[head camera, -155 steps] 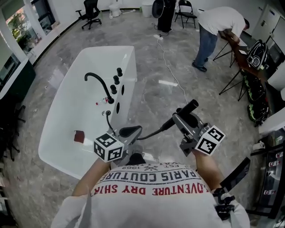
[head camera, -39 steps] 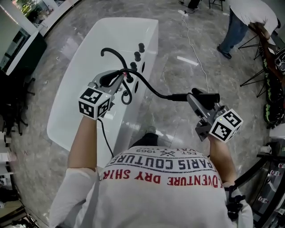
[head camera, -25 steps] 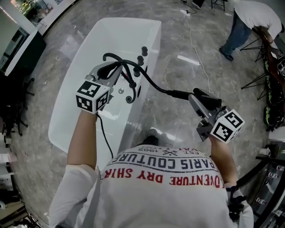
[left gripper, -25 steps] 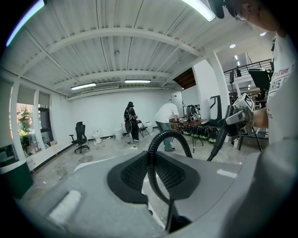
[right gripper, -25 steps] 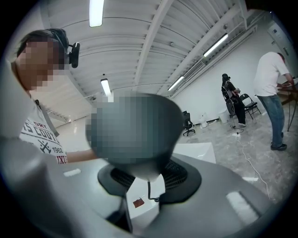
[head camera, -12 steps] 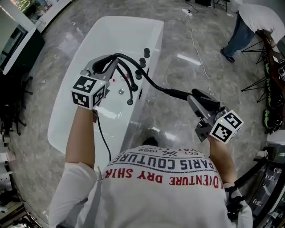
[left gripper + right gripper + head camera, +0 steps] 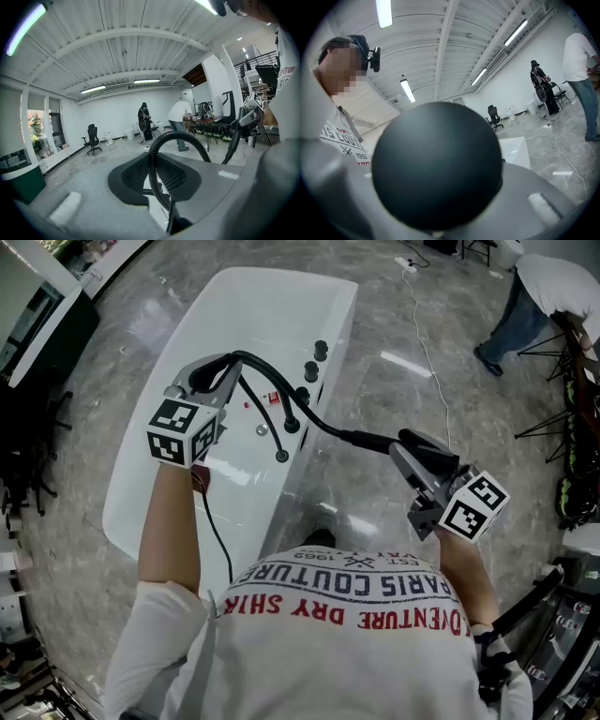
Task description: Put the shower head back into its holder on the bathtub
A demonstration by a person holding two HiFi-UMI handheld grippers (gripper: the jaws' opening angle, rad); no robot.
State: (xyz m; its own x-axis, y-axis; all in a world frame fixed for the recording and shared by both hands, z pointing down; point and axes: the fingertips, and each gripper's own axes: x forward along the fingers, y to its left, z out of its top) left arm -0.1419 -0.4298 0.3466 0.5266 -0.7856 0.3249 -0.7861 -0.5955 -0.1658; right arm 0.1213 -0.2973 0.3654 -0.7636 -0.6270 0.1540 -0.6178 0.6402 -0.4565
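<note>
A white bathtub (image 7: 323, 296) lies ahead, with black knobs (image 7: 311, 369) and a curved black spout (image 7: 274, 401) along its right rim. I cannot tell which rim fitting is the holder. My left gripper (image 7: 217, 371) hangs over the tub's inside, shut on the black hose (image 7: 309, 416). That hose (image 7: 157, 154) arches up between its jaws. The hose runs right to the black shower head (image 7: 427, 448). My right gripper (image 7: 414, 444) is shut on it, out over the floor beside the tub. The shower head's round black end (image 7: 436, 183) fills the right gripper view.
A person (image 7: 553, 282) bends over a table at the far right, beside black stands (image 7: 577, 474). A white cable (image 7: 422, 320) trails across the grey floor. A dark cabinet (image 7: 42, 329) stands left of the tub. A small red object (image 7: 200, 479) lies in the tub.
The left gripper has carried the hose farther out over the tub, away from the knob rim. The right gripper with the shower head has drifted slightly toward the tub. Both grips are unchanged.
</note>
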